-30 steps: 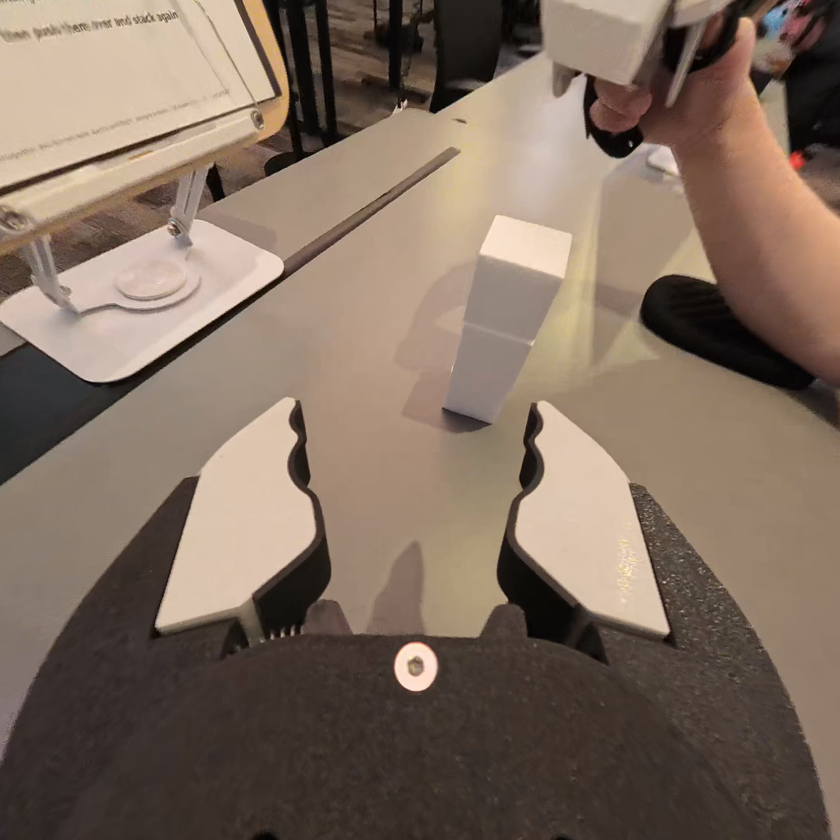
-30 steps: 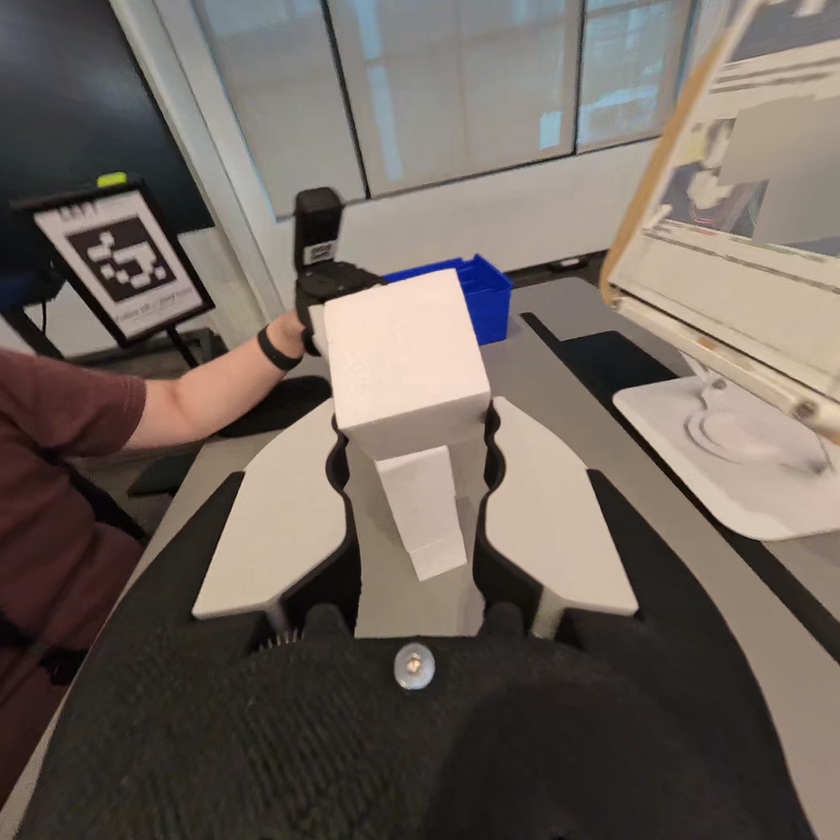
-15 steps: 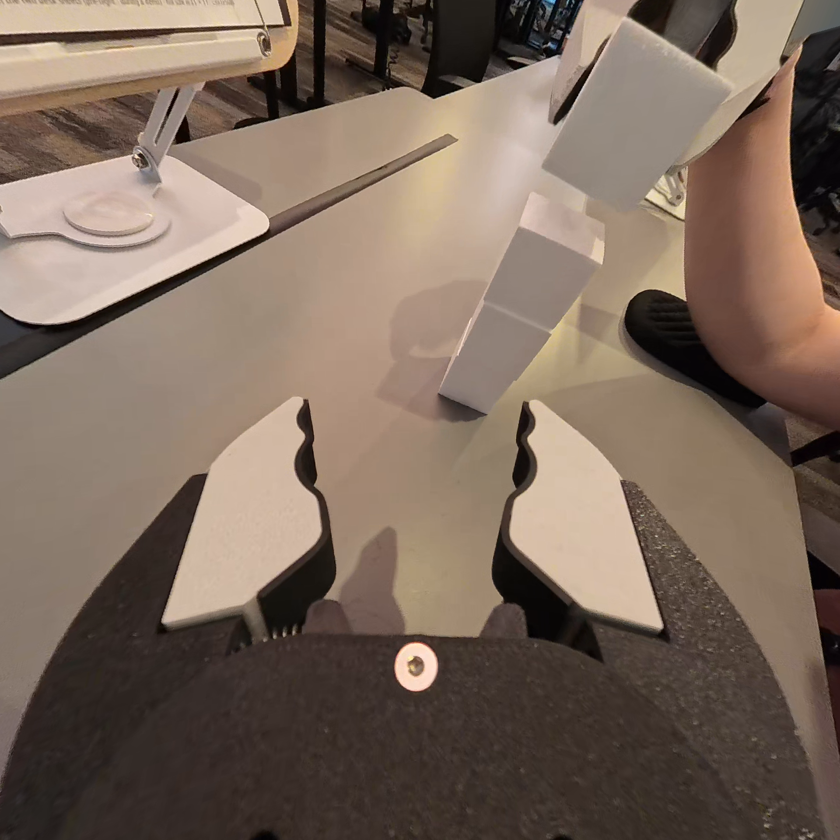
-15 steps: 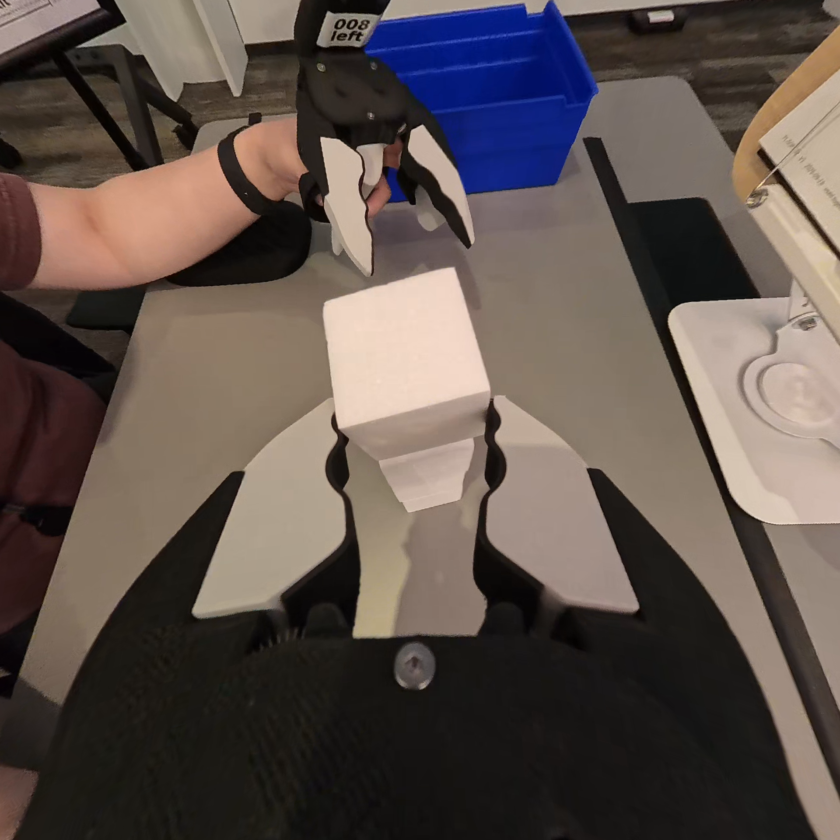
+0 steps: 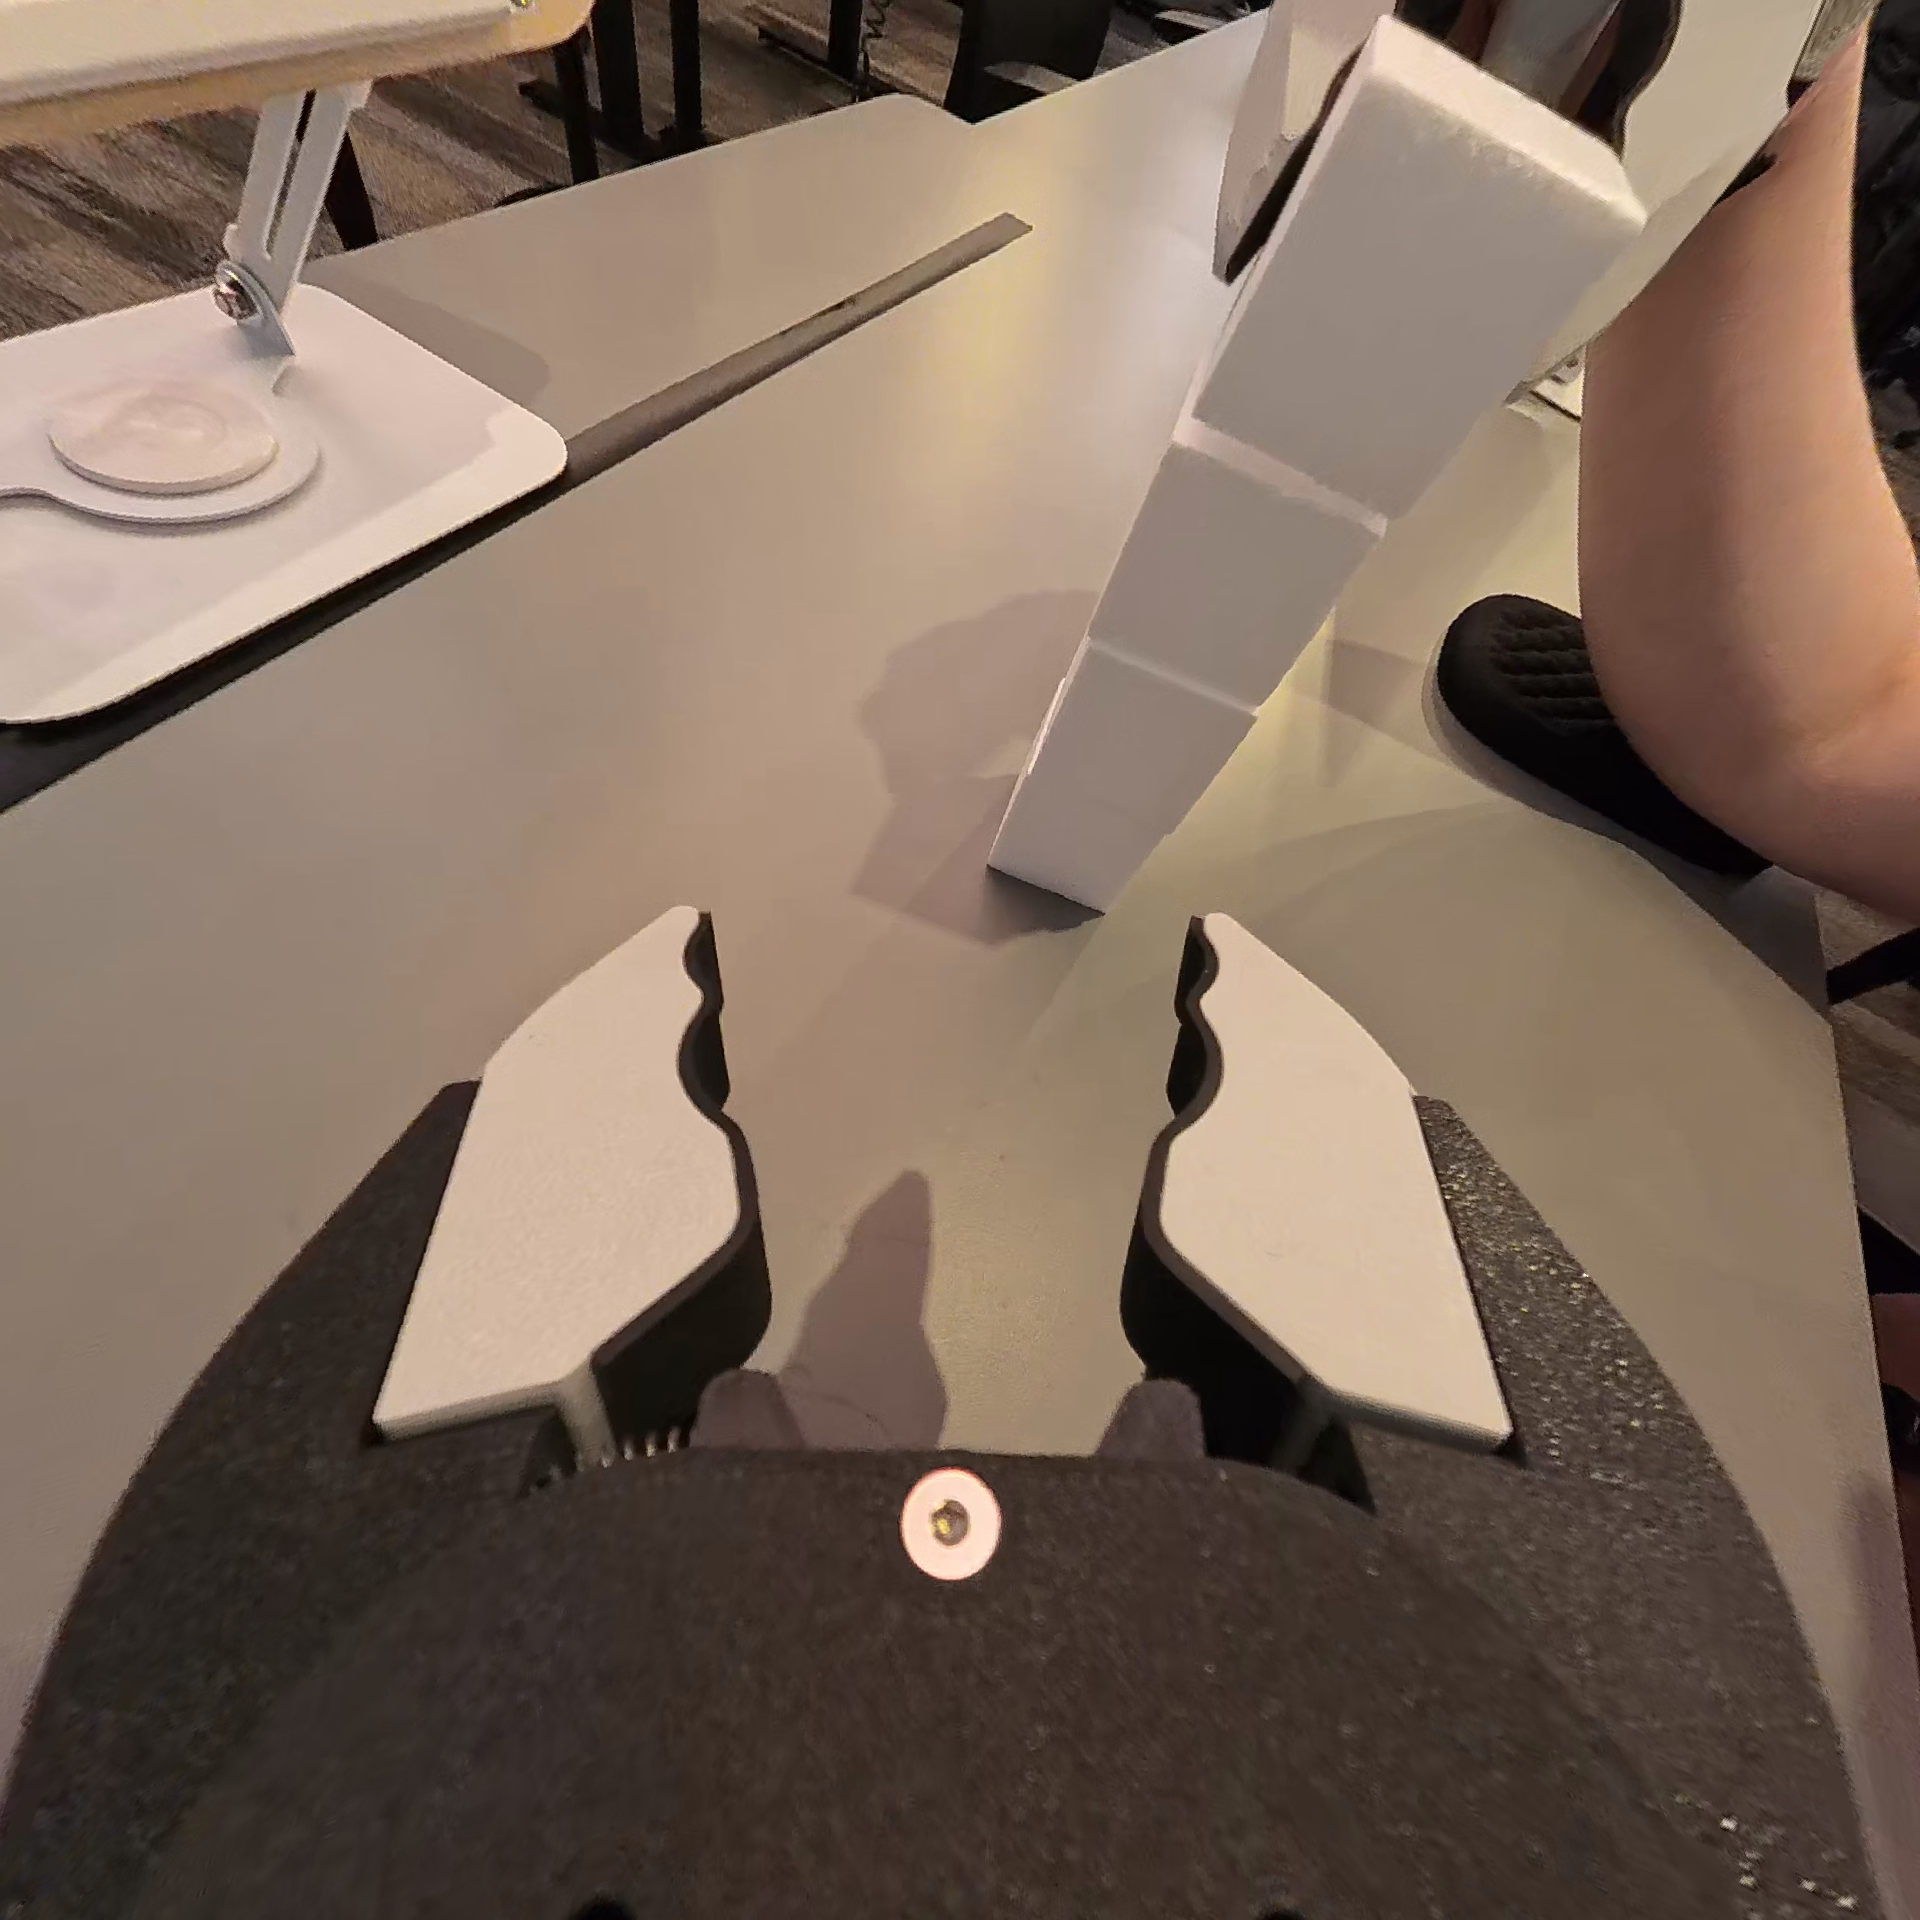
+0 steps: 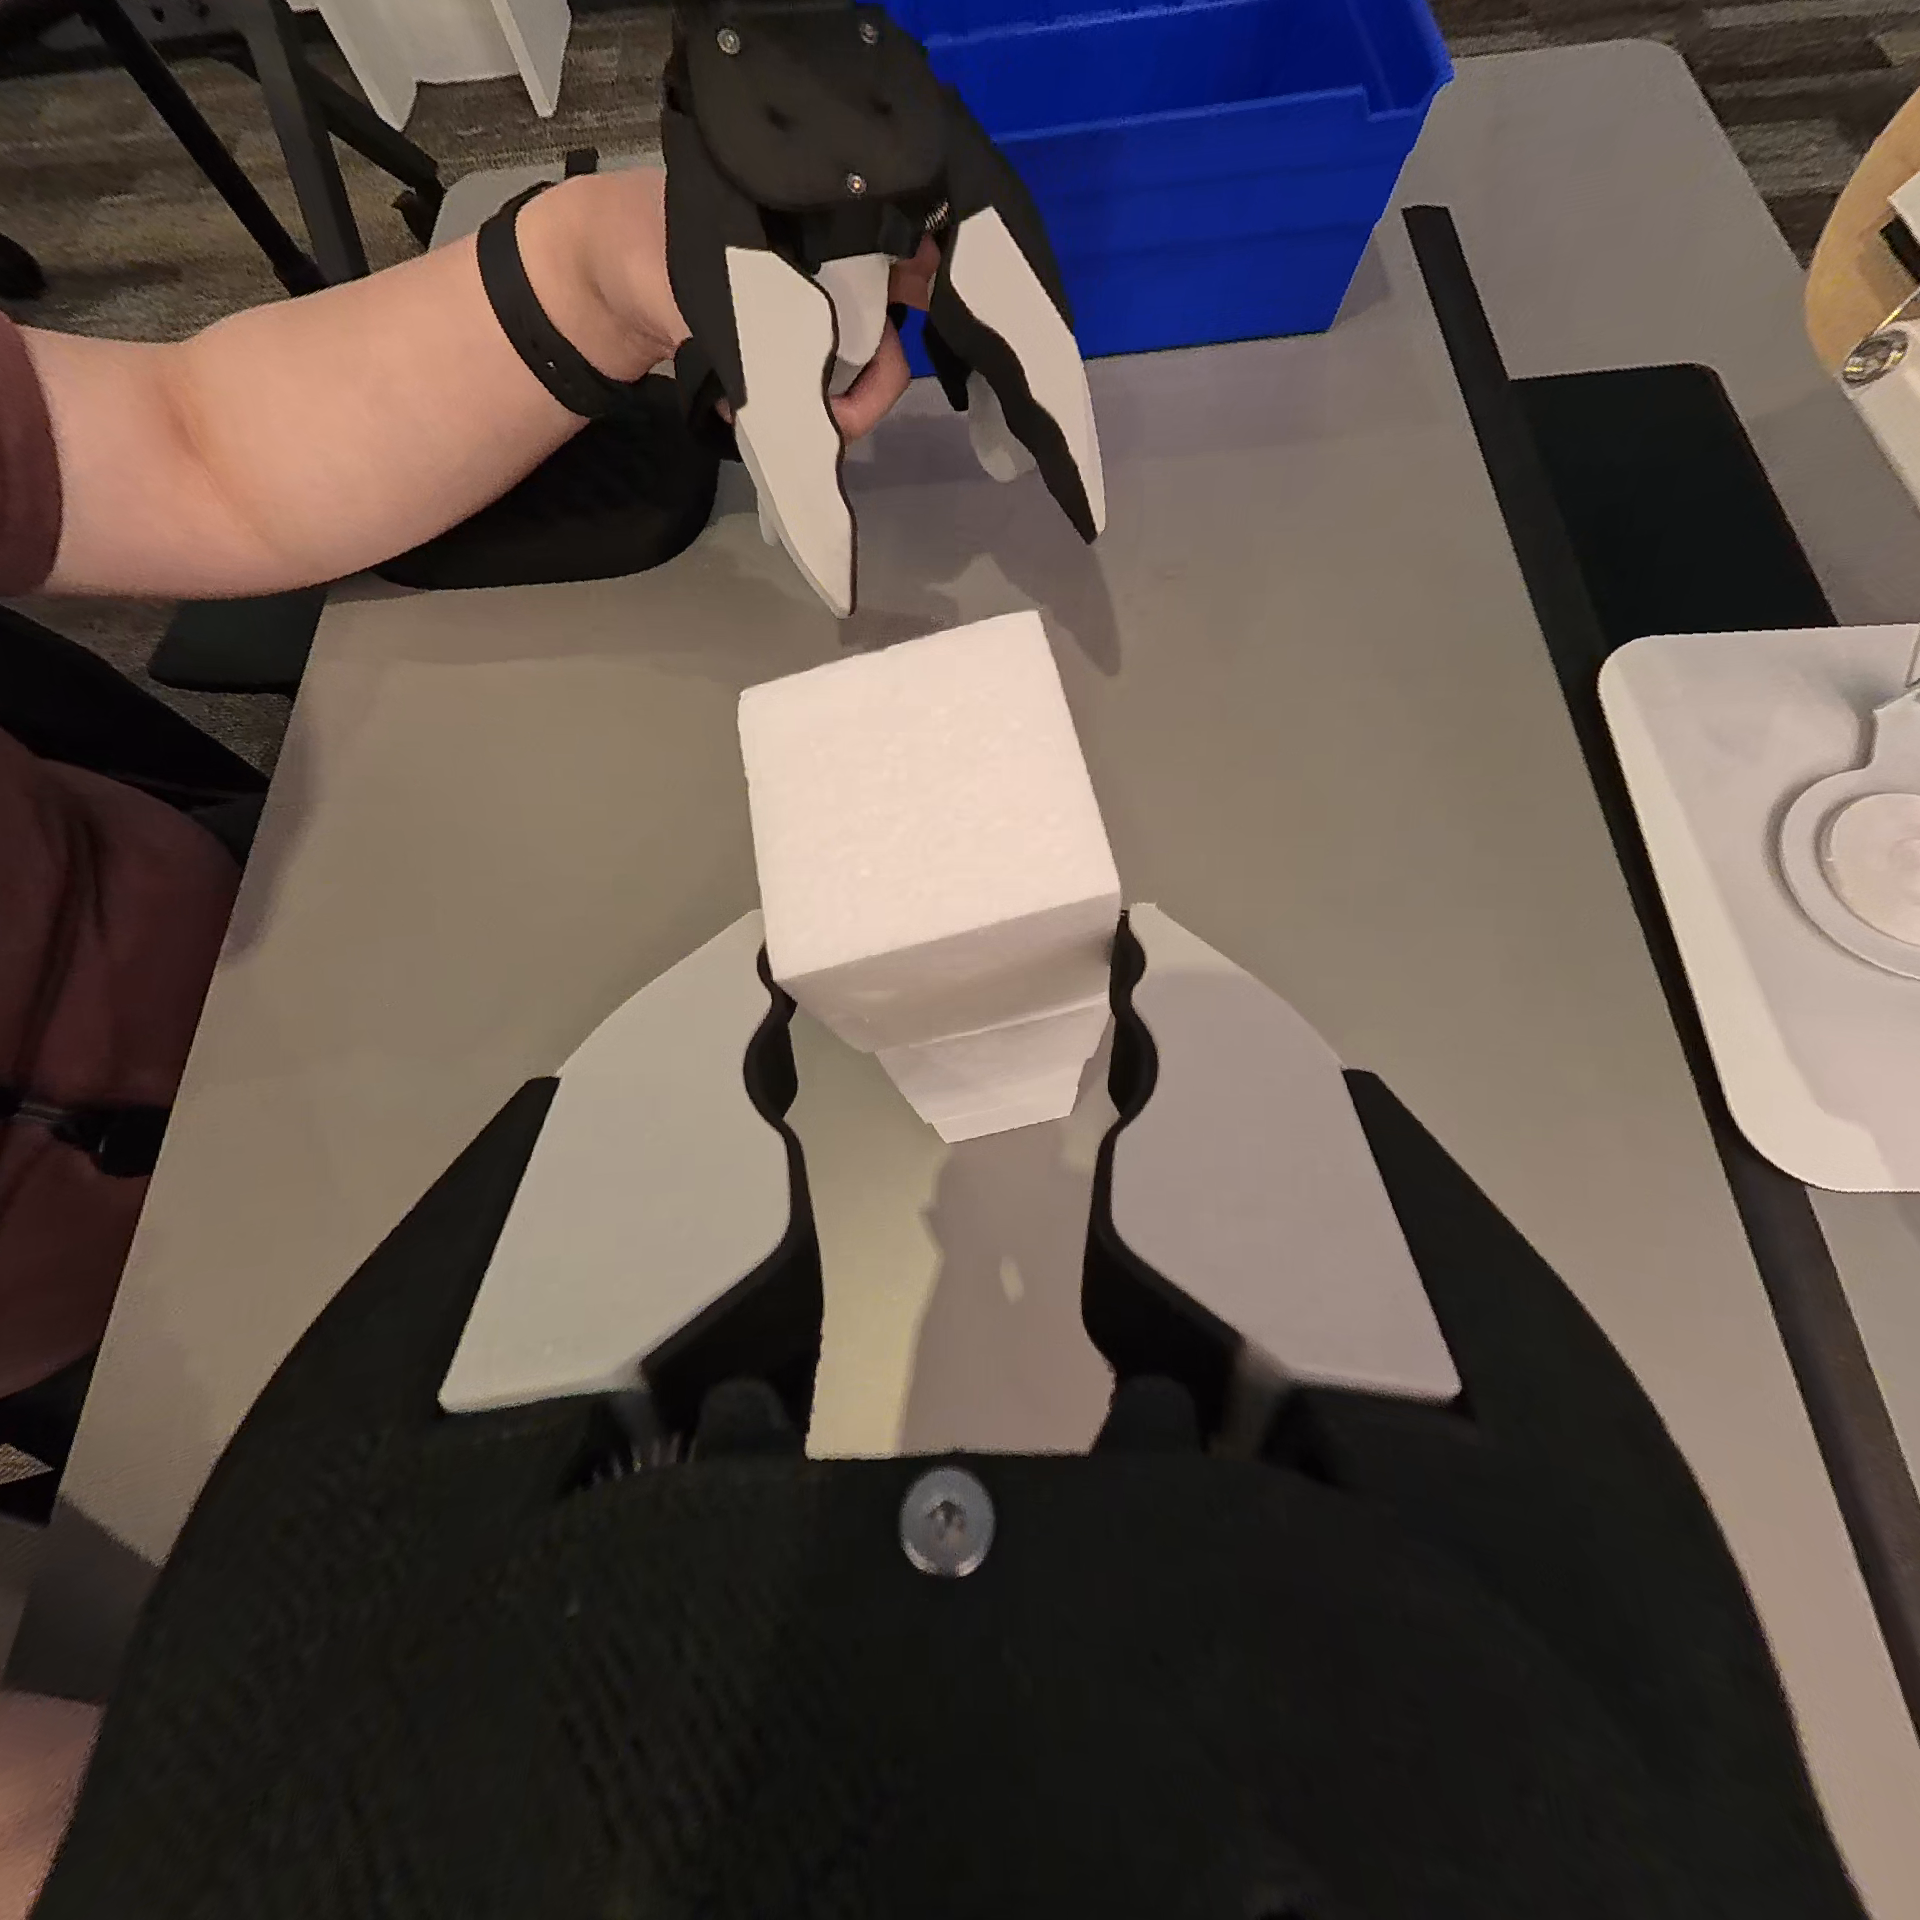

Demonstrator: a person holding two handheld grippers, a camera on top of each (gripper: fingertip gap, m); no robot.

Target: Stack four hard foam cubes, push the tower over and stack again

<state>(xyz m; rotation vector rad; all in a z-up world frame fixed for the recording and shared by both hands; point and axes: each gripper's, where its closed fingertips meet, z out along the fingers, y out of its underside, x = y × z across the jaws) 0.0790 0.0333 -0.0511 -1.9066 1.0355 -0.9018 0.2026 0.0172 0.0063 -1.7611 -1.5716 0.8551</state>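
right gripper [image 6: 940,1023] clamped on the top cube [image 6: 914,800], setting it onto the two stacked cubes [image 5: 1164,675] mid surface [image 6: 1299,727]; looks seated or nearly, not let go. left gripper [image 5: 951,1023] just beyond the tower, fingers apart, holding nothing. so three of four up, judging by this. fourth cube not in view. blue bin [image 6: 1195,177] at far edge. left: fourth cube, the push, full restack.
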